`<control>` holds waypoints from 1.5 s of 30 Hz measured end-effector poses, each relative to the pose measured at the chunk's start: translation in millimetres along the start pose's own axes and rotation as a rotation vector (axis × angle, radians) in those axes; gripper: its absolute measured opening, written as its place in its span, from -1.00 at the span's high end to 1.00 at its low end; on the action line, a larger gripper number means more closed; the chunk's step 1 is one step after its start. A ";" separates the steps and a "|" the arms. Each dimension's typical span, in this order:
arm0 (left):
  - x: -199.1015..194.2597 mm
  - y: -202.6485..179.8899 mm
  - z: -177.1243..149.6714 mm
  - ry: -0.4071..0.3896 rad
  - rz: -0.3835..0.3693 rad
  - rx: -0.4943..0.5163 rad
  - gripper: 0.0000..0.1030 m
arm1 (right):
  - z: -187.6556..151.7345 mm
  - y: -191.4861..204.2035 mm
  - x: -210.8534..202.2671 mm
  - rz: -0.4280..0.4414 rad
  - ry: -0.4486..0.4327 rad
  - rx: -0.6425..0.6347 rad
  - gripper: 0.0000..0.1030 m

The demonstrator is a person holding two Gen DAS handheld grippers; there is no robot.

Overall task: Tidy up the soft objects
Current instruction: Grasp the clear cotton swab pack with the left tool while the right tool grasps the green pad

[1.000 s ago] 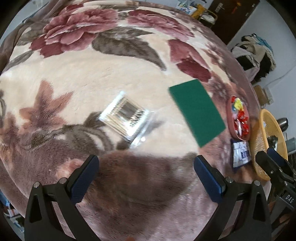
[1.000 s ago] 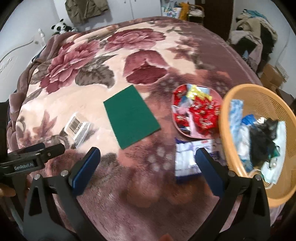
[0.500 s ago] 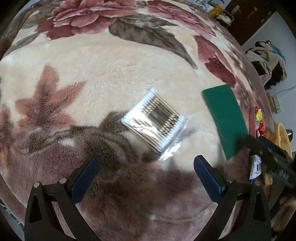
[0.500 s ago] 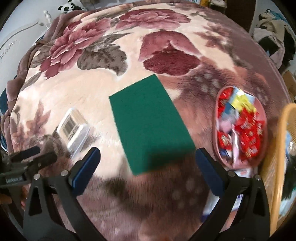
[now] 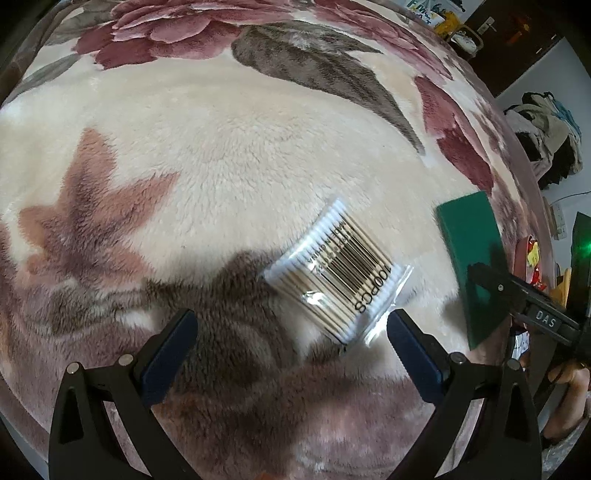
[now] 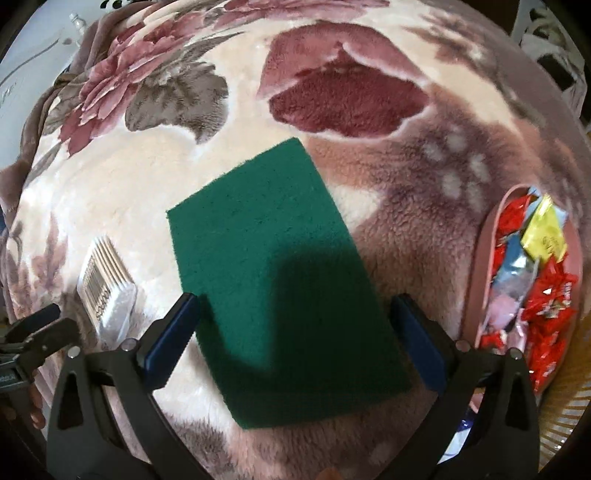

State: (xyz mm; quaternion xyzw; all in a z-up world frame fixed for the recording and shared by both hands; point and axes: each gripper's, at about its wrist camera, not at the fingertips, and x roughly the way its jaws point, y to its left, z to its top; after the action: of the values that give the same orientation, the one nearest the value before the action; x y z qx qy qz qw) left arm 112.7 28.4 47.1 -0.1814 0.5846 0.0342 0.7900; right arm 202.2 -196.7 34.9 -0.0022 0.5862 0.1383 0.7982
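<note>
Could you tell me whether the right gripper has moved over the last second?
Yes. The right gripper has moved forward and left, away from the candy tray, and now straddles the green scouring pad.

Location: a home bedroom. Indicators: a bed covered by a floral plush blanket (image 5: 221,155), heaped clothes (image 5: 543,140), a dark door (image 5: 513,33).

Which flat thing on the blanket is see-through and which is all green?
The cotton swab packet is see-through, showing sticks and a barcode. The scouring pad is solid green.
</note>
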 end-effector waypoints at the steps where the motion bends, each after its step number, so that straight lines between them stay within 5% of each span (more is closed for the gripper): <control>1: 1.3 1.2 0.6 0.003 -0.002 -0.006 -0.99 | 0.2 -2.5 0.8 0.018 0.006 0.011 -1.00; 6: 5.0 3.5 -1.4 0.012 -0.005 -0.021 -0.99 | -2.8 -9.1 -15.9 0.173 0.010 0.076 -0.95; 14: 2.4 13.4 -17.3 0.008 -0.014 -0.045 -0.99 | -19.8 21.3 -43.9 0.364 0.006 0.007 -0.15; 16: 1.6 17.2 -20.5 0.005 -0.017 -0.056 -0.98 | -23.5 34.7 -40.5 0.383 0.010 -0.020 0.36; 19: -1.7 22.0 -23.8 -0.003 -0.020 -0.079 -0.98 | -25.4 48.4 -25.1 0.386 0.026 -0.014 0.77; 24: -6.7 20.1 -17.2 -0.016 0.006 -0.093 -0.98 | -29.6 51.4 -9.4 0.367 0.029 0.054 0.85; 31: 9.4 -34.2 0.3 -0.001 0.114 0.291 -0.98 | -53.3 21.1 -34.5 0.293 -0.011 0.080 0.84; 36: 38.8 -65.5 7.1 0.041 0.174 0.470 -0.99 | -52.8 20.0 -31.0 0.262 -0.005 0.097 0.80; 41: 47.4 -49.1 9.5 0.043 0.124 0.368 -0.64 | -50.9 31.9 -21.4 0.231 0.003 0.089 0.78; 45: 33.1 -39.3 4.6 0.029 0.072 0.303 -0.55 | -54.4 30.9 -18.0 0.236 0.005 0.114 0.82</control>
State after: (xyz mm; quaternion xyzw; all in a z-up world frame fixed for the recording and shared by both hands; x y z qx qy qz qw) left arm 137.7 -12.0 27.0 -0.0396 0.6005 -0.0290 0.7981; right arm 139.5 -179.9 39.7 0.1118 0.5915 0.1979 0.7736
